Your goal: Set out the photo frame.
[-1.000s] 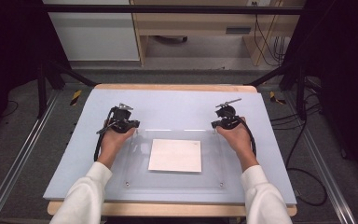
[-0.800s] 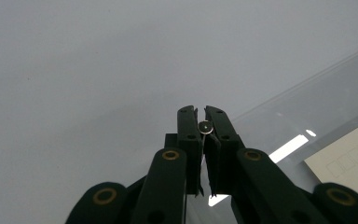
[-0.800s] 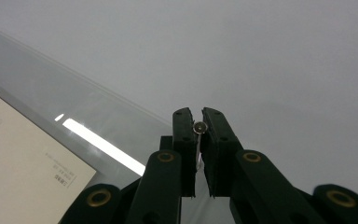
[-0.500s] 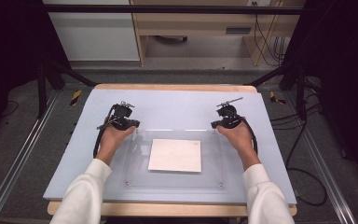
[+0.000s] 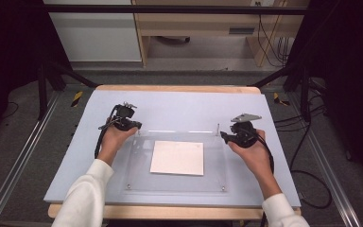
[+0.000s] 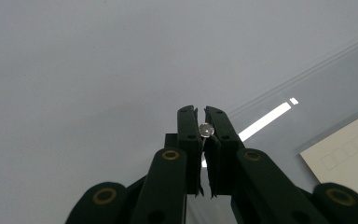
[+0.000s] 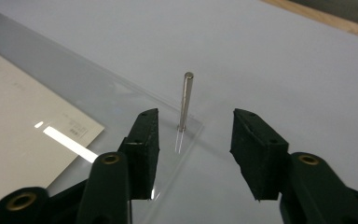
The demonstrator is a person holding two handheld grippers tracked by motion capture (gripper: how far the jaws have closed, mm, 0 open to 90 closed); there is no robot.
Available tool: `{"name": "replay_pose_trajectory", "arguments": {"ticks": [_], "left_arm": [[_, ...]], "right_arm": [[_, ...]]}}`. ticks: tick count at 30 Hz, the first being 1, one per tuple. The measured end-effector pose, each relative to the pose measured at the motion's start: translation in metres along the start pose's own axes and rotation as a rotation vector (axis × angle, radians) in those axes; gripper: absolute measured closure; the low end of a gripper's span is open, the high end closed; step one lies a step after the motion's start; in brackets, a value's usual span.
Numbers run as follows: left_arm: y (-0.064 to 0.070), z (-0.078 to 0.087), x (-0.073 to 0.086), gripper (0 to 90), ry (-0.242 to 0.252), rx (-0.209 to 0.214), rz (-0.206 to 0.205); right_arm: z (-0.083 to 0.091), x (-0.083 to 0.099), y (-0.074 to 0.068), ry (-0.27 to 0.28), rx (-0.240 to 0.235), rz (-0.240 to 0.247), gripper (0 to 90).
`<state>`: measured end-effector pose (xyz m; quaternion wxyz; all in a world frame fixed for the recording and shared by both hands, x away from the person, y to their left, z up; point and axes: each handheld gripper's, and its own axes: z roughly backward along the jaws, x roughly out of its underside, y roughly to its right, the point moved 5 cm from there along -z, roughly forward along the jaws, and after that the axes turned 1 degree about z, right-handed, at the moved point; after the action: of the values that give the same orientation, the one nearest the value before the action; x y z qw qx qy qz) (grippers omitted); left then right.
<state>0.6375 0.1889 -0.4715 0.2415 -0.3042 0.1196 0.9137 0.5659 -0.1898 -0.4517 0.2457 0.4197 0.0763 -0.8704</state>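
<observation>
A clear acrylic plate (image 5: 139,177) lies on the grey-blue mat (image 5: 184,106), with a white sheet of paper (image 5: 177,157) beneath it. My left gripper (image 5: 135,126) is at the plate's far left corner. In the left gripper view, the left gripper (image 6: 204,112) is shut on a small metal pin (image 6: 206,130), of which just the round head shows between the jaws. A thin metal pin (image 7: 186,100) stands upright in the plate's far right corner (image 5: 217,127). My right gripper (image 7: 196,115) is open, one jaw on either side of the pin and just short of it; in the high view the right gripper (image 5: 224,135) is beside that corner.
Small fittings mark the plate's near corners (image 5: 129,187) (image 5: 223,188). The mat lies on a wooden table (image 5: 170,212) with metal rails (image 5: 9,179) on either side. Cables (image 5: 307,189) lie on the floor at right. A cabinet (image 5: 94,33) stands beyond the table.
My right hand has drawn back toward the person and slightly right, to beside the plate's far right corner. The left hand has stayed at the far left corner.
</observation>
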Motion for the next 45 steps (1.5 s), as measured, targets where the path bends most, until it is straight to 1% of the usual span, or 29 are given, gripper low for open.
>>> {"name": "replay_pose_trajectory", "arguments": {"ticks": [5,6,7,8,9,11,13,14,15,17,18,19,20,21,22,23,24,25,26,29,30,33,38,40,42,45], "left_arm": [[-0.001,0.0,-0.001,84.6,-0.015,0.003,-0.006],[0.0,-0.001,-0.001,84.5,-0.013,0.004,-0.001],[-0.001,-0.001,-0.001,84.5,-0.013,0.002,-0.003],[-0.001,-0.001,-0.001,84.5,-0.014,0.002,-0.003],[-0.001,-0.001,-0.001,84.5,-0.014,0.002,-0.003],[-0.001,0.0,-0.001,84.6,-0.017,0.0,-0.007],[0.0,-0.001,-0.001,84.6,-0.015,-0.002,-0.002],[0.0,-0.001,-0.001,84.5,-0.015,-0.001,0.001],[0.0,-0.001,-0.001,84.5,-0.016,0.0,0.004],[0.0,-0.001,-0.001,84.5,-0.018,0.001,0.004],[-0.001,-0.001,-0.001,84.5,-0.02,0.0,0.004],[-0.001,-0.001,-0.002,84.5,-0.024,-0.002,0.002],[-0.001,-0.001,-0.002,84.5,-0.024,-0.002,0.002],[-0.001,-0.001,-0.002,84.5,-0.024,-0.002,0.003],[-0.001,-0.001,-0.002,84.5,-0.024,-0.002,0.003],[-0.001,-0.001,-0.002,84.6,-0.024,-0.002,0.004],[-0.001,-0.001,-0.002,84.6,-0.025,-0.001,0.004],[-0.001,-0.001,-0.002,84.5,-0.026,-0.001,0.003],[-0.001,-0.001,-0.002,84.5,-0.027,-0.002,0.003],[-0.001,-0.001,-0.003,84.5,-0.032,0.002,0.008],[-0.001,-0.002,-0.003,84.5,-0.034,0.003,0.008],[-0.002,-0.002,-0.004,84.5,-0.046,0.006,0.011],[-0.003,-0.002,-0.005,84.5,-0.045,0.009,0.017],[-0.003,-0.002,-0.005,84.5,-0.05,0.011,0.015],[-0.003,-0.003,-0.005,84.5,-0.056,0.013,0.014],[-0.004,-0.003,-0.007,84.5,-0.067,0.019,0.014]], "right_arm": [[0.03,0.021,-0.013,0.07,0.019,0.048,30.4],[0.036,0.025,-0.016,0.087,0.012,0.045,27.4],[0.041,0.029,-0.018,0.103,0.012,0.055,25.0],[0.046,0.034,-0.021,0.105,0.011,0.058,23.5],[0.046,0.034,-0.021,0.105,0.011,0.058,23.5],[0.055,0.042,-0.026,0.09,-0.015,0.047,18.4],[0.064,0.05,-0.031,0.114,-0.022,0.043,16.8],[0.069,0.059,-0.038,0.105,-0.042,0.059,12.7],[0.071,0.064,-0.042,0.103,-0.046,0.08,12.4],[0.074,0.073,-0.05,0.096,-0.065,0.107,12.4],[0.074,0.073,-0.05,0.096,-0.065,0.107,12.4],[0.077,0.079,-0.058,0.091,-0.082,0.123,12.5],[0.077,0.079,-0.058,0.091,-0.082,0.123,12.5],[0.08,0.084,-0.065,0.079,-0.096,0.156,12.7],[0.08,0.084,-0.065,0.079,-0.096,0.156,12.7],[0.082,0.087,-0.074,0.076,-0.109,0.193,13.2],[0.082,0.087,-0.074,0.076,-0.109,0.193,13.2],[0.083,0.088,-0.079,0.073,-0.119,0.209,13.2],[0.085,0.092,-0.087,0.07,-0.137,0.24,13.5],[0.086,0.1,-0.096,0.049,-0.147,0.292,14.1],[0.085,0.102,-0.098,0.043,-0.145,0.312,14.2],[0.081,0.107,-0.101,0.016,-0.145,0.339,14.7],[0.079,0.109,-0.1,0.013,-0.142,0.359,16.7],[0.077,0.111,-0.1,0.0,-0.138,0.369,17.4],[0.075,0.113,-0.098,-0.012,-0.132,0.389,18.3],[0.073,0.115,-0.097,-0.022,-0.128,0.397,19.0]]}}
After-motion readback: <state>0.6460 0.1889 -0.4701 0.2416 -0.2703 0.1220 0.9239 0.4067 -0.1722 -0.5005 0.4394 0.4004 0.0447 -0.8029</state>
